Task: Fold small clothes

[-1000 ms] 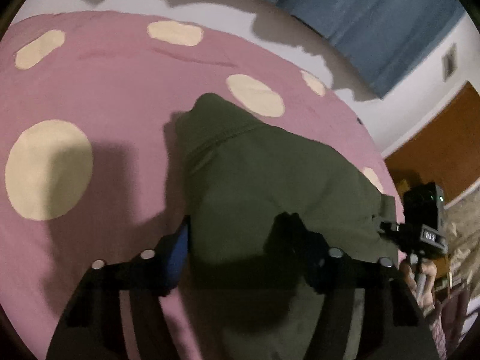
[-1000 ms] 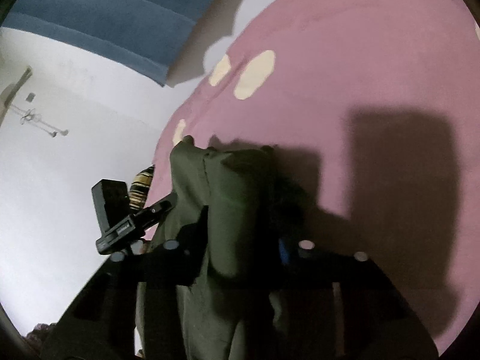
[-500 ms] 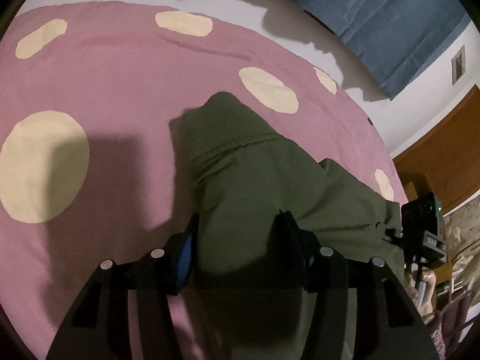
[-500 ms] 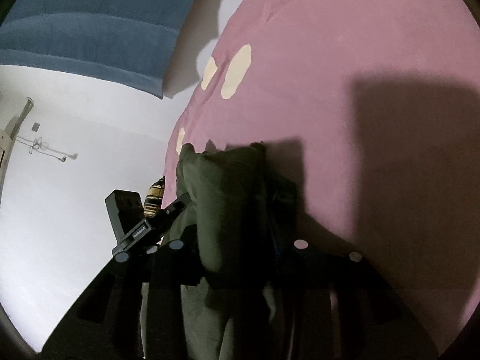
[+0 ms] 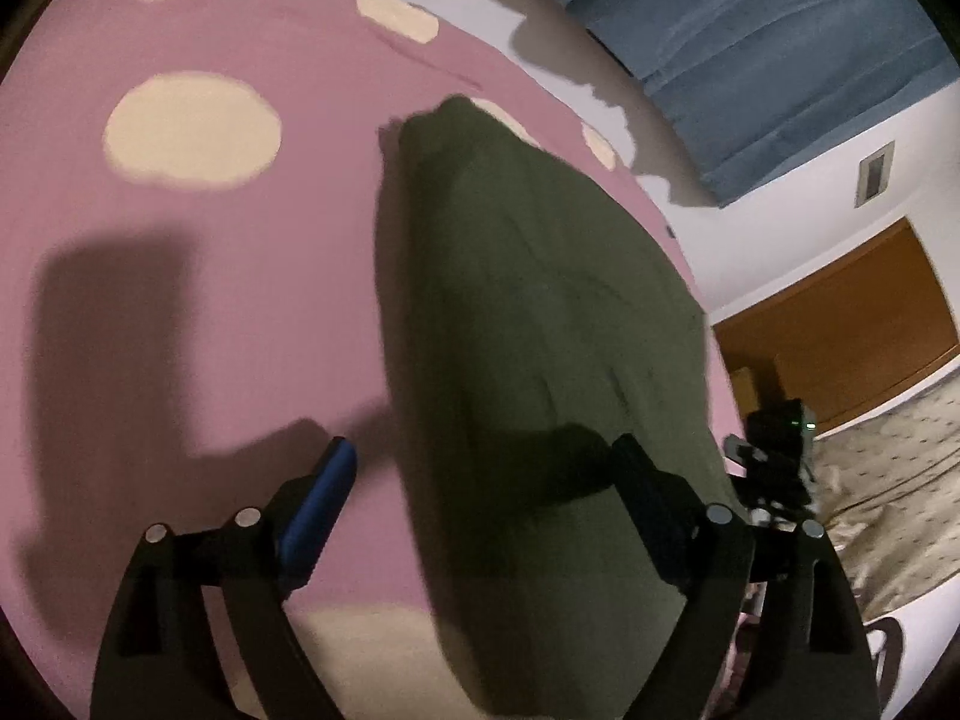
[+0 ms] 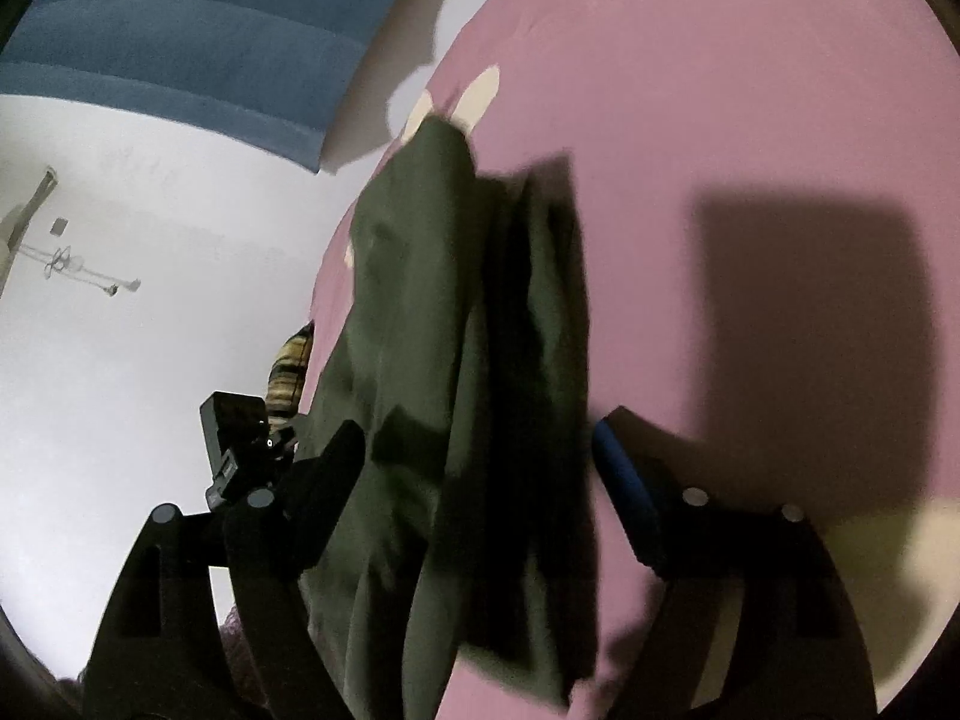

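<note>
A dark olive green garment [image 5: 540, 330] lies folded lengthwise on the pink bedspread [image 5: 210, 312] with cream dots. My left gripper [image 5: 486, 456] straddles its near end with jaws opening wide; the blue-padded left finger [image 5: 324, 492] stands off the cloth over the pink cover, the right finger [image 5: 654, 498] over the garment. In the right wrist view the same garment [image 6: 432, 324] runs away from my right gripper [image 6: 480, 438], whose jaws are opening too, with the cloth between them and neither pad pressing on it. Each view shows the other gripper [image 5: 774, 456] [image 6: 240, 450] at the garment's side.
The bed's far edge meets a white wall with a blue curtain [image 5: 750, 42]. A brown wooden door or cabinet [image 5: 840, 330] stands at the right, with patterned beige bedding [image 5: 888, 498] below it. A striped item [image 6: 288, 372] lies past the bed edge.
Both grippers let go of the green garment: the jaws spread wide and pulled back toward me. The garment now lies flat along the bedspread.
</note>
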`<control>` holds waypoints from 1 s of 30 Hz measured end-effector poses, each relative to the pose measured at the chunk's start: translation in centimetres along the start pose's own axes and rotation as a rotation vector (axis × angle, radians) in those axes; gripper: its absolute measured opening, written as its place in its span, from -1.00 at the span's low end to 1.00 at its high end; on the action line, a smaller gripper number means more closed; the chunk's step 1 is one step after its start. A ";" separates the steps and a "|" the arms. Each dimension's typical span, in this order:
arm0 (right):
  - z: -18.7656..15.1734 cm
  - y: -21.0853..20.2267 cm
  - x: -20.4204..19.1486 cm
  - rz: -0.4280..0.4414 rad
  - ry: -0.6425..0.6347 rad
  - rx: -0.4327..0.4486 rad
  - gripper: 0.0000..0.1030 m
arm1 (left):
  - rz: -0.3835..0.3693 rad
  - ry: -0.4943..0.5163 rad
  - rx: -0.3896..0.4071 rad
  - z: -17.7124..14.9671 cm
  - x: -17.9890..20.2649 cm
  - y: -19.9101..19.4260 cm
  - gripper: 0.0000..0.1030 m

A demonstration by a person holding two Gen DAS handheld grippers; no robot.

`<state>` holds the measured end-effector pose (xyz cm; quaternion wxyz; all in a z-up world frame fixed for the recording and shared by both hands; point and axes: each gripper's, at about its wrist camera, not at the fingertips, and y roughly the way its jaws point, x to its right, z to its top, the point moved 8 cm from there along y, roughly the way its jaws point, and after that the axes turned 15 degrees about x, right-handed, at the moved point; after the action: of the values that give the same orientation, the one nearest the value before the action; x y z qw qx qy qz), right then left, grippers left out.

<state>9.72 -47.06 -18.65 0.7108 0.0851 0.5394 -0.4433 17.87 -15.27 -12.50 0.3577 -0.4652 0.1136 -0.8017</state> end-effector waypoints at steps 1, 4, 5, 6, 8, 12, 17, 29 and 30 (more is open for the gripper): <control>-0.9 -0.2 -0.3 0.012 0.003 -0.013 0.54 | -0.011 0.001 -0.005 -0.7 0.3 -0.3 0.66; -2.4 -0.2 -0.8 0.024 0.007 -0.043 0.55 | -0.057 -0.036 -0.018 -2.6 1.3 -1.0 0.67; -2.7 -0.1 -1.0 0.016 -0.005 -0.043 0.55 | -0.096 -0.066 -0.047 -3.4 1.9 -0.9 0.67; -2.8 0.0 -1.1 0.012 -0.012 -0.042 0.55 | -0.122 -0.091 -0.073 -4.0 2.2 -0.6 0.67; -2.8 0.3 -1.1 0.006 -0.015 -0.038 0.56 | -0.120 -0.114 -0.089 -4.8 2.5 -0.1 0.67; -3.0 0.7 -1.5 0.011 -0.029 -0.047 0.49 | -0.123 -0.101 -0.070 -5.3 2.4 0.7 0.69; -3.8 1.3 -1.0 -0.045 -0.059 -0.050 -0.15 | -0.046 0.032 -0.036 -5.7 3.0 1.1 0.29; -4.8 -0.4 -1.2 0.014 -0.030 0.013 -0.47 | -0.003 0.109 -0.034 -4.2 4.1 0.6 0.03; -4.9 -0.3 -0.7 0.020 -0.015 0.015 -0.47 | -0.002 0.107 -0.042 -4.7 3.5 0.9 0.03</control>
<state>6.14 -43.94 -19.94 0.7186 0.0923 0.5298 -0.4408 13.28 -18.96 -13.19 0.3403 -0.4290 0.1489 -0.8234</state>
